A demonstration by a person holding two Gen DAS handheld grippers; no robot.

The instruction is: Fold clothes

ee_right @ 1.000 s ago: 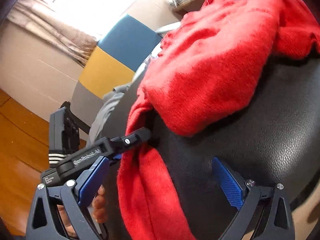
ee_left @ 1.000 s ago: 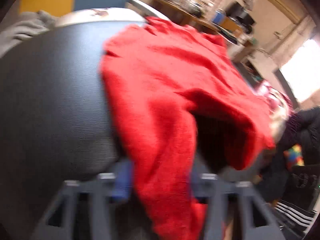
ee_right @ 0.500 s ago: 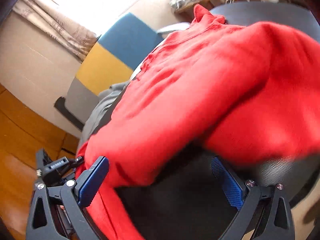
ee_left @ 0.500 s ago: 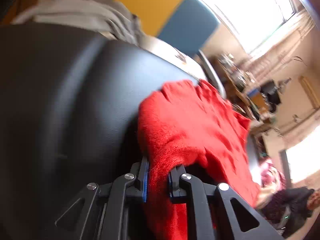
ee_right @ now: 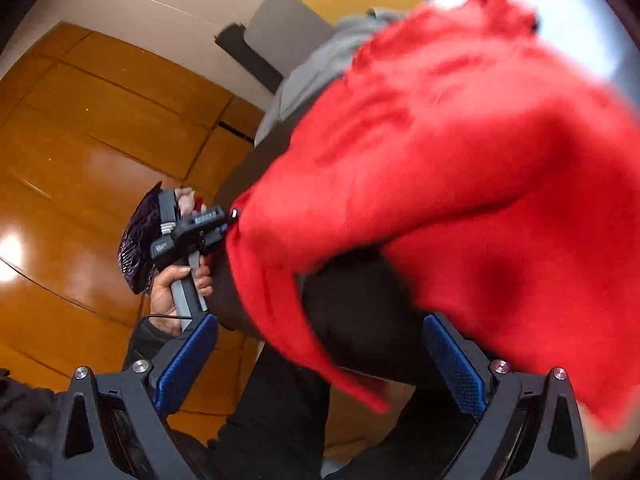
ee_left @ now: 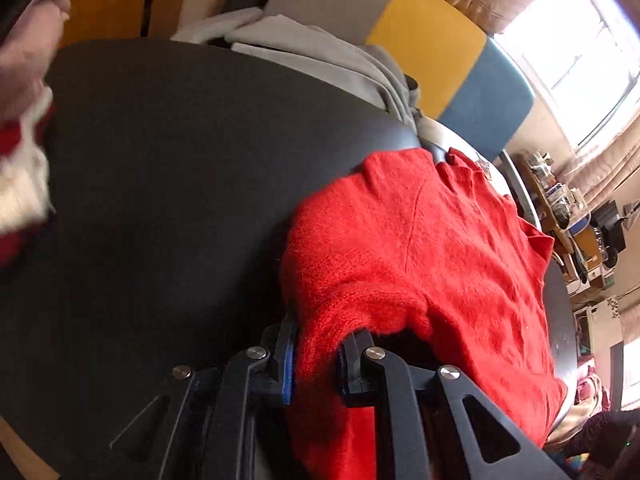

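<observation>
Red sweater (ee_left: 432, 248) lying across the dark counter (ee_left: 168, 184) at centre right of frame, left gripper (ee_left: 316, 354) jaws easing apart while pinching its lower fold, right gripper (ee_right: 320, 364) jaws standing wide apart, sweater hem hanging blurred between them, grey garment (ee_left: 320, 52) lying at upper centre.

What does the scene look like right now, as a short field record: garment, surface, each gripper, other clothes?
garment: red knit sweater, bunched, partly lifted off the surface
surface: round black table
left gripper: jaws opening slightly, a fold of the sweater's edge between its pads
right gripper: open, nothing between the pads; sweater hangs just ahead of it
left hand: seen from the right wrist view, holding its gripper at the sweater's edge
other clothes: grey garment at the table's far edge
</observation>
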